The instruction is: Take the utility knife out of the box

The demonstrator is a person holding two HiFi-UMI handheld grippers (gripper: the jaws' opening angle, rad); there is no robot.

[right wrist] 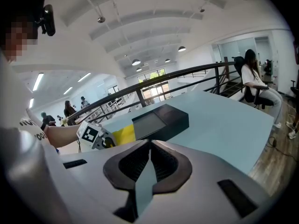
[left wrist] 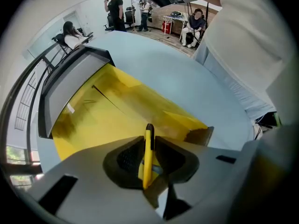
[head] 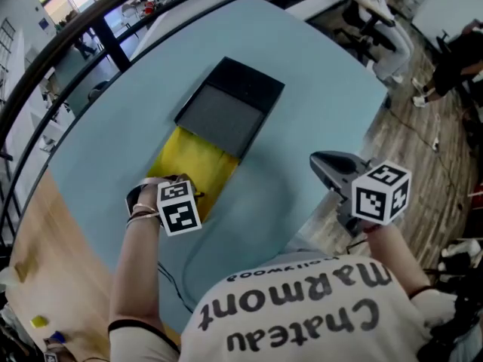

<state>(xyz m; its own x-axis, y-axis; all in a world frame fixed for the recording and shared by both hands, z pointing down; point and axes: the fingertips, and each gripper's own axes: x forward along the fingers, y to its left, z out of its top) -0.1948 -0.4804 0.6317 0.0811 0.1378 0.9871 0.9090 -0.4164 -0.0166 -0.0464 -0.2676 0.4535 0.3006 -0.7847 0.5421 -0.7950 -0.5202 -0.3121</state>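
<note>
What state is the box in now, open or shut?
Open. Its yellow tray is slid partly out of the black sleeve, and the tray's inside shows in the head view.

The person wears a white short-sleeved shirt [head: 302,308] with large dark lettering printed across it. A few thin bracelets [head: 140,216] circle the left wrist, and a narrow dark band [head: 128,326] rings that arm nearer the body. The left tongs [left wrist: 148,141] have a smooth pale grey shell with dark rectangular slots. Their black, mesh-textured pads [left wrist: 128,158] sit in a rounded black recess. The right tongs [right wrist: 149,146] are built alike. Each carries a white cube with black square markers, the left cube [head: 179,207] and the right cube [head: 381,193]. A thin dark cable [head: 170,285] trails from the left tongs.
</note>
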